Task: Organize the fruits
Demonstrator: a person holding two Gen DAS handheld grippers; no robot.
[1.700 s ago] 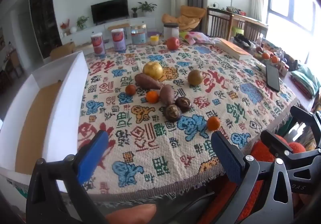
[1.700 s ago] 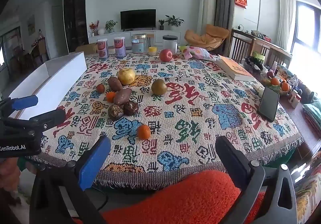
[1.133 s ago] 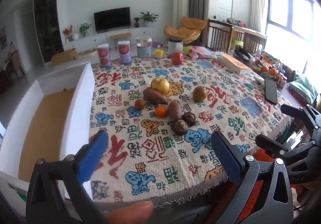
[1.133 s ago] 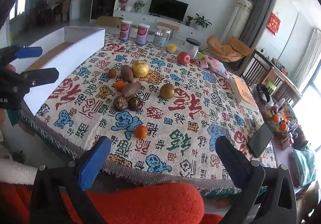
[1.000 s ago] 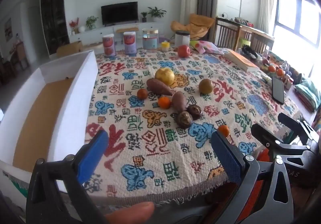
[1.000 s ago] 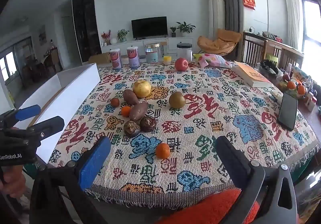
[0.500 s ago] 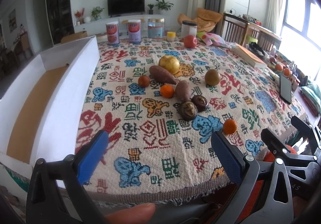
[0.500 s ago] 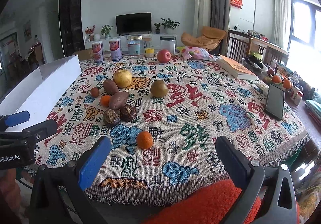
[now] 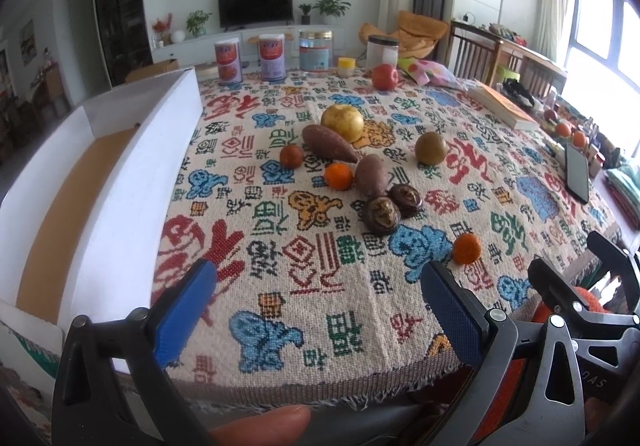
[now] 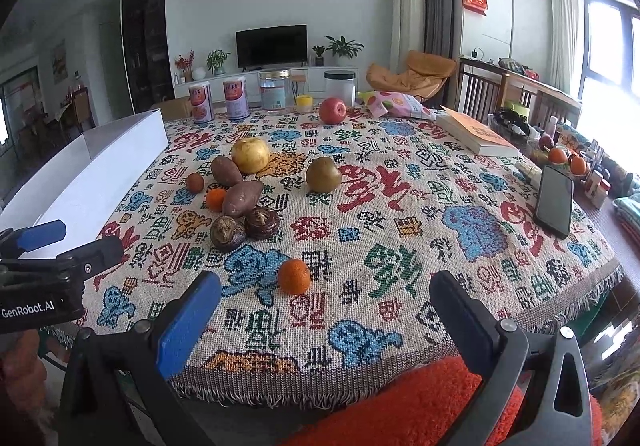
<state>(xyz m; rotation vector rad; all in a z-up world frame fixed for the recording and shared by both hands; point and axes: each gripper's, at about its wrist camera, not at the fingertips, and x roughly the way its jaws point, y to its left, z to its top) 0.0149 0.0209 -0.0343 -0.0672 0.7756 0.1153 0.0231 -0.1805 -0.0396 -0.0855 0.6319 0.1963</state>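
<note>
Fruit lies on the patterned tablecloth (image 9: 280,286): a yellow apple (image 9: 342,121), two sweet potatoes (image 9: 328,142), a brown pear (image 9: 430,148), small oranges (image 9: 338,176), two dark wrinkled fruits (image 9: 381,215), a lone orange (image 10: 294,276) near the front edge and a red apple (image 10: 333,110) far back. A white box (image 9: 100,198) with a brown floor stands at the table's left edge. My left gripper (image 9: 320,306) is open and empty over the front edge. My right gripper (image 10: 324,310) is open and empty, just short of the lone orange.
Several tins and jars (image 10: 236,96) stand at the far edge. A book (image 10: 480,134), a phone (image 10: 554,200) and a snack bag (image 10: 394,104) lie on the right side. An orange cushion (image 10: 400,406) sits below the front edge.
Both grippers have swung about and come a little closer to the table's front edge. Their jaws have stayed open. No fruit has moved.
</note>
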